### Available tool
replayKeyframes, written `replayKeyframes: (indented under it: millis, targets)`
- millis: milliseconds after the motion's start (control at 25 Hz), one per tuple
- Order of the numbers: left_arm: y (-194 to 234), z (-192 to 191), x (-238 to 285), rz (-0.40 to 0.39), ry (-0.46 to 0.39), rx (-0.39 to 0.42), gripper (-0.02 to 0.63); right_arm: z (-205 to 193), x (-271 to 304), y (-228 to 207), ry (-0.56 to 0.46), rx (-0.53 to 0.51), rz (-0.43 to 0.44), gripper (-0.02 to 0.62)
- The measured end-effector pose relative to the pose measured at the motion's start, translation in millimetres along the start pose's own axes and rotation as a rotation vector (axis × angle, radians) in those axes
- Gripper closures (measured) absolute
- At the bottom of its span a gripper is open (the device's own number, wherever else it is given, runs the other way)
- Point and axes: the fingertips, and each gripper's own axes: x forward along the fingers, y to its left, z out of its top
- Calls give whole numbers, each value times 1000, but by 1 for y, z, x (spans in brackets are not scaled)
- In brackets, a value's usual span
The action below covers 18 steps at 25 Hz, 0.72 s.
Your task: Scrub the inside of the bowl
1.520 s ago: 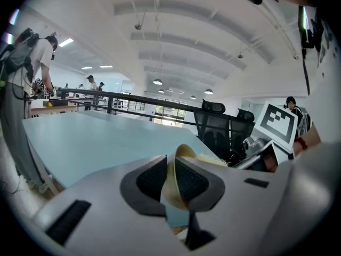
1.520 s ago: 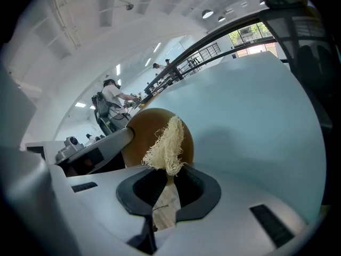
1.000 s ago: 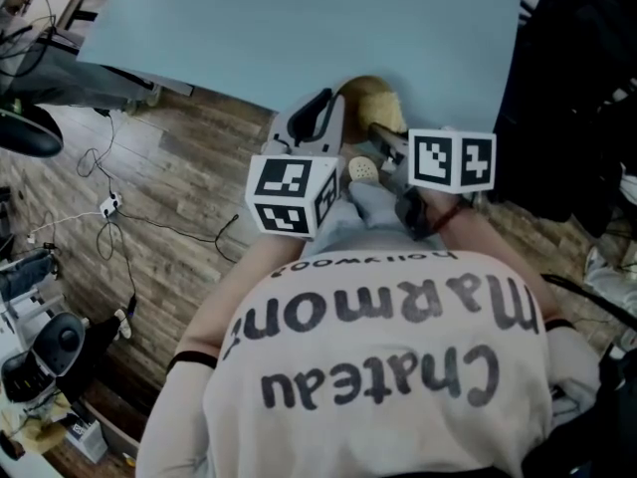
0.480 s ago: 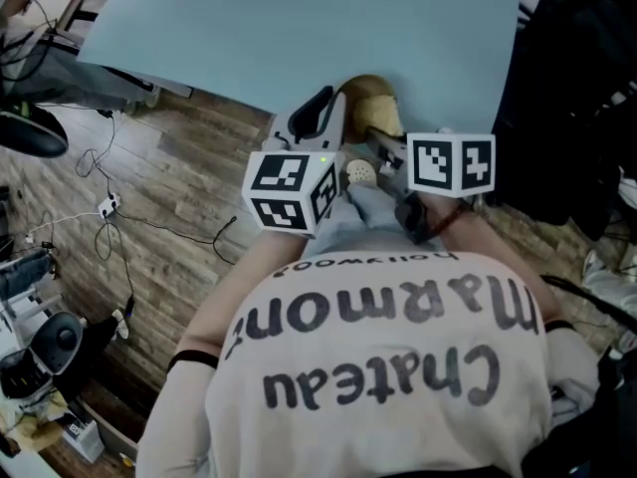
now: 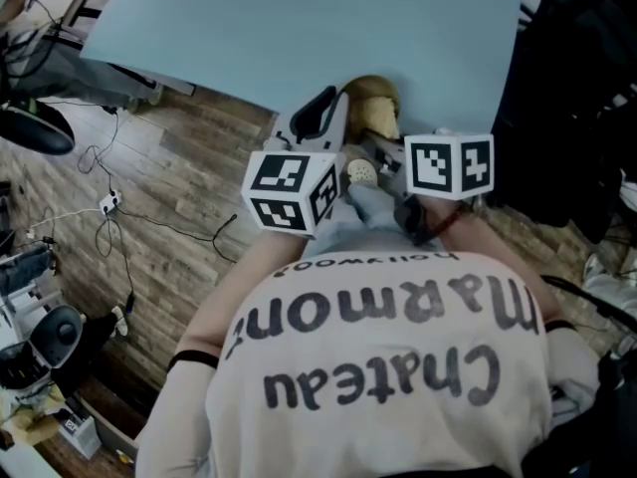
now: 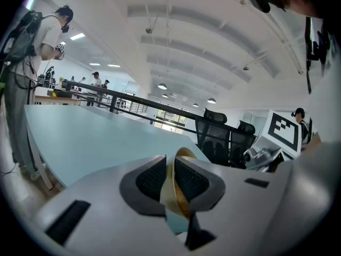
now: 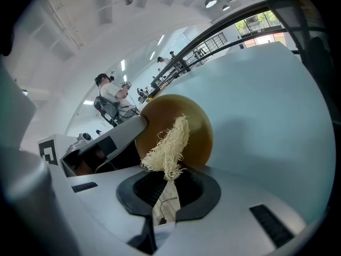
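**Q:** What is held by the left gripper [image 6: 171, 177]?

**A:** The wall of the bowl [image 6: 169, 193] is clamped between the two dark ribbed pads, just below the rim. The bowl is thus held tipped up on edge, and its rim is seen rising above the jaws.

**Q:** Where is the bowl located?

**A:** In the head view it is seen over the near edge of the pale blue bench [image 5: 299, 28]. It lies just beyond the left marker cube [image 5: 289, 194] and the right marker cube [image 5: 448, 164]. Whether its lower side rests on the bench cannot be determined.

**Q:** How is the right gripper [image 7: 169, 188] occupied?

**A:** Its jaws are closed on the lower end of a pale fibrous scrubber [image 7: 168, 148]. The frayed upper end is left projecting beyond the fingertips.

**Q:** How are scrubber and bowl related?

**A:** In the right gripper view the scrubber is seen in front of the round brown face of the bowl, near its middle. Contact between the two cannot be confirmed. A finger of the left gripper is seen laid over the bowl's left edge.

**Q:** What else is shown?

**A:** A wood-plank floor [image 5: 149, 197] strewn with cables is shown left of the bench. A printed shirt [image 5: 368, 366] fills the lower part of the head view. Dark office chairs [image 6: 216, 135] are seen beyond the bench.
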Motion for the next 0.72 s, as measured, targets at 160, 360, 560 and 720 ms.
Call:
replayKeyframes:
  millis: [160,360,560,720]
  targets:
    - [-8,0,-3,-9,-1,6,560,-1,-5,3,-12,-8,14,537]
    - [-14,-4,-11,-18,6,3,560,-7,-10,8,-29,-9,36,537]
    - [-19,-5,-17,-25,8,5,560,-9,-13,14,-39,-26,45,537]
    - [-17,-8,-24,-38,11,-2,560,-11,-12,20,-42,-56,42,537]
